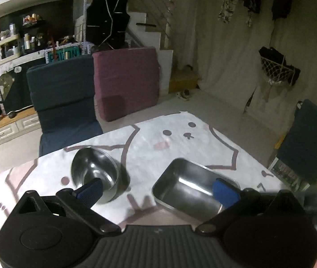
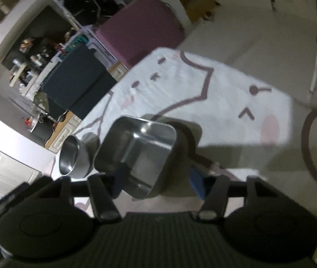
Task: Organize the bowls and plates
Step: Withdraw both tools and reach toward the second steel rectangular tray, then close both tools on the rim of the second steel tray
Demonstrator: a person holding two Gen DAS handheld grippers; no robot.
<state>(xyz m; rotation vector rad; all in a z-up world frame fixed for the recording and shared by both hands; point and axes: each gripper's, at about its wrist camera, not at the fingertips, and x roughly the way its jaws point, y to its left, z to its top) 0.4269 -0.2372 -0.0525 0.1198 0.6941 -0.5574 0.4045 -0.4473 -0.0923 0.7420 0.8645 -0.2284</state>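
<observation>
Both claws over the counter (image 1: 180,125), which is covered in a white cloth with a cartoon face print. Using the rectangular steel tray (image 1: 192,192) as my landmark: from the left wrist cam it sits on the cloth, open side up, empty. Round steel bowl (image 1: 96,174) is just left of the tray, near it but not touching, also empty and upright on the cloth. Left claw (image 1: 158,189) has its jaws wide apart, nothing between the pads; left blue pad (image 1: 89,189) overlaps the bowl's near rim in the picture, right blue pad (image 1: 224,189) overlaps the tray's near right corner. I can't tell from this cam whether either pad touches metal. On the right wrist cam the view is rolled and motion-blurred. Same tray (image 2: 136,151) is dead ahead of the right claw (image 2: 156,178), bowl (image 2: 73,158) just left of the tray. Right claw jaws are partly apart and straddle the tray's near end: left finger is dark against the tray's inner wall, right blue pad (image 2: 197,182) is outside the tray's right wall with a visible gap. So I read it as not clamped, tray between the jaws. Beyond the tray, past the far edge of the counter: a dark blue floor chair (image 1: 62,93) and a maroon cushion (image 1: 127,80) leaning beside it, cluttered shelves behind those.
</observation>
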